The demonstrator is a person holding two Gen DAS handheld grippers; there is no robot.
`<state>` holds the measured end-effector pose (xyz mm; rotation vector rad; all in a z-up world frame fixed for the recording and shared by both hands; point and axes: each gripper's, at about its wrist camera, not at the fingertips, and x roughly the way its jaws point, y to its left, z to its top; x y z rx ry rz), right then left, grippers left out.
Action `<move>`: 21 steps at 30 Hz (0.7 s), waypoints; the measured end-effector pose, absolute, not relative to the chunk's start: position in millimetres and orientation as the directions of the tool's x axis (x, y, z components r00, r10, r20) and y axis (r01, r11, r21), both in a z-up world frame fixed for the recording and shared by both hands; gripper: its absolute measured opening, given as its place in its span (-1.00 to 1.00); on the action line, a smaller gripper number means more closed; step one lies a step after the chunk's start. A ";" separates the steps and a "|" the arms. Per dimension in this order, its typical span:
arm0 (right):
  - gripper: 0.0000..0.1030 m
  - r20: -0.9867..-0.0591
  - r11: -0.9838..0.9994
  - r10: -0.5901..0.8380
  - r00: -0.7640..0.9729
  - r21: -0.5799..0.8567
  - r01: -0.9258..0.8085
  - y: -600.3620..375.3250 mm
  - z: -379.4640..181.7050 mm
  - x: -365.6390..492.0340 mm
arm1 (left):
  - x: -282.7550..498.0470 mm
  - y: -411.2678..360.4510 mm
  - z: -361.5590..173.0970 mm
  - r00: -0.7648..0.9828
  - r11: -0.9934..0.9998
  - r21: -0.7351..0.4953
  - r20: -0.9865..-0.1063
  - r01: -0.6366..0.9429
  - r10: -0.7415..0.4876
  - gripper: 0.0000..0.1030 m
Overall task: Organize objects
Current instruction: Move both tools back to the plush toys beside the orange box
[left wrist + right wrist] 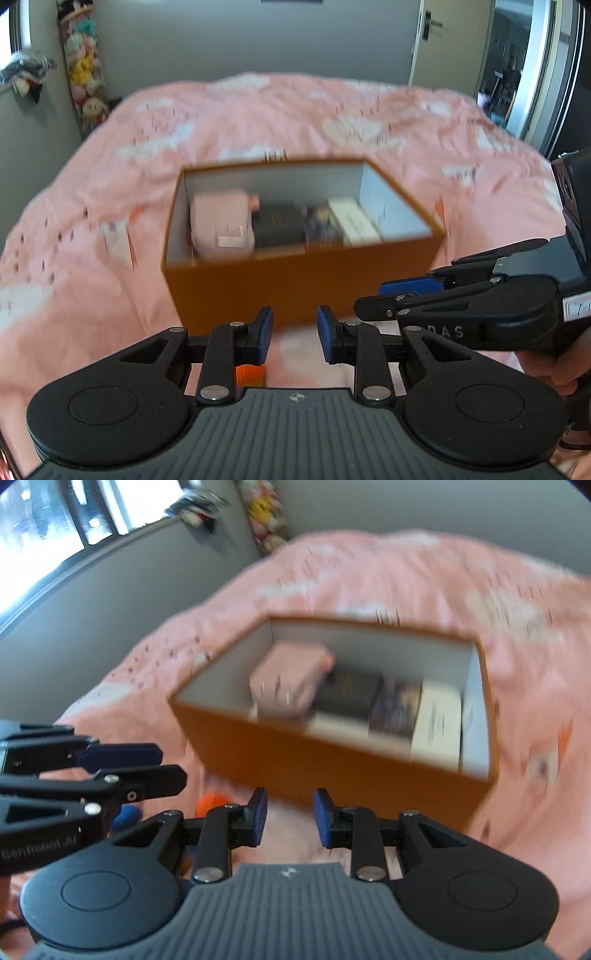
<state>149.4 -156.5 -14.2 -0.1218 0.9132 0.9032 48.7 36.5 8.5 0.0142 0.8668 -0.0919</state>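
An open orange box (295,288) stands on the pink bedspread (258,118). Inside lie a pink pouch (221,225), a black book (279,225), a dark patterned item (323,225) and a white box (356,223). The box also shows in the right wrist view (295,753), with the pouch (288,681) inside. My left gripper (294,334) is open and empty, just in front of the box. My right gripper (287,818) is open and empty, near the box's front wall. An orange object (251,374) lies under the left fingers; orange (210,801) and blue (127,816) objects lie beside the right gripper.
Stuffed toys (85,74) hang on the far left wall. A door (447,40) and a mirrored wardrobe (532,66) stand at the back right. A window (48,520) is on the left in the right wrist view. Both views are motion-blurred.
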 end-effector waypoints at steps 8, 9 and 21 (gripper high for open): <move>-0.29 -0.793 0.645 0.595 0.131 0.374 -0.667 -153.7 -42.3 113.0 | 6.1 56.6 -13.5 0.563 0.998 -0.067 -0.825 -0.009 -0.050 -0.39; -0.26 -0.793 0.639 0.598 0.119 0.381 -0.668 -151.6 -43.0 108.5 | 1.4 59.6 -15.5 0.557 0.997 -0.071 -0.830 -0.023 -0.046 -0.39; -0.08 -0.829 0.544 0.554 0.081 0.287 -0.788 -115.7 -47.0 61.7 | -28.6 104.0 -48.0 0.446 0.970 -0.151 -0.894 -0.189 -0.052 -0.39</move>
